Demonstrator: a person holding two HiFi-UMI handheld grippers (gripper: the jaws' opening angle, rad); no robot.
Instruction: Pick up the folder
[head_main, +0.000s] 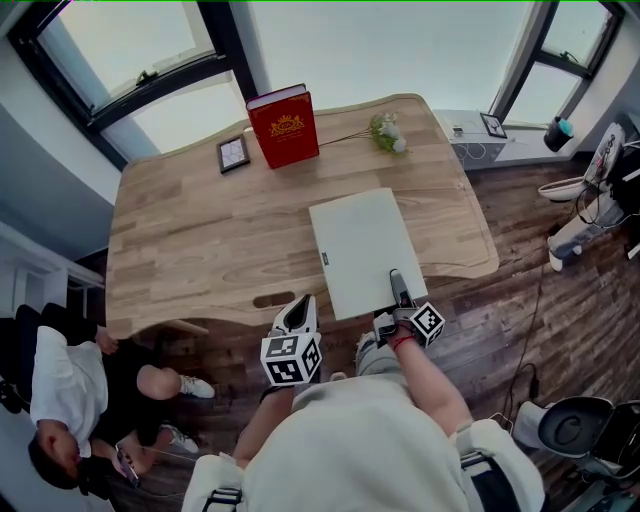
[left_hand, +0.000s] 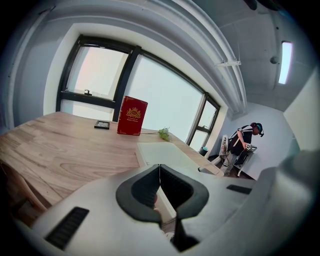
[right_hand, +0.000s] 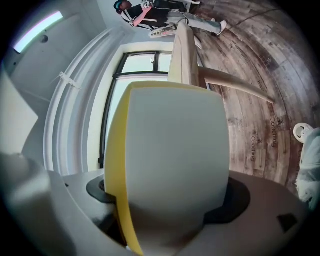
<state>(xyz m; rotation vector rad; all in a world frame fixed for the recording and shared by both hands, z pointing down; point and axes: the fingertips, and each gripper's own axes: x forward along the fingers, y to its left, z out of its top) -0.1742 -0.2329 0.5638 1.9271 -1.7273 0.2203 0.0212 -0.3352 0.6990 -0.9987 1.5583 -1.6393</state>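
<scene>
Nearest the person, the left claw (left_hand: 159, 171) hangs just short of the tabletop's (head_main: 190, 240) near edge with its jaws pressed together and nothing between them; it has no part in the grasp. Just to its right, the right claw (head_main: 397, 288) reaches over the edge and is clamped on the near border of the folder (head_main: 362, 250). In the right gripper view the pale cover with its yellow side edge (right_hand: 175, 150) fills the whole space between the dark pads. The folder itself is a light, flat rectangle lying on the wooden tabletop, right of centre. Its near end is at or slightly past the table edge, and as far as the head view shows the rest lies flat on the wood. The grasp step looks done and the lift has not visibly begun. The next move calls for raising the right claw while keeping its hold firm, since a thin cover gripped at one end may sag or slide out. It could be drawn a little toward the person so the far end clears the wood cleanly. Farther back, well apart from the folder, a small picture frame (head_main: 233, 153) lies flat, a red book (head_main: 285, 127) stands upright beside it, and a sprig of flowers (head_main: 385, 132) rests near the far edge below the window (head_main: 150, 40).
</scene>
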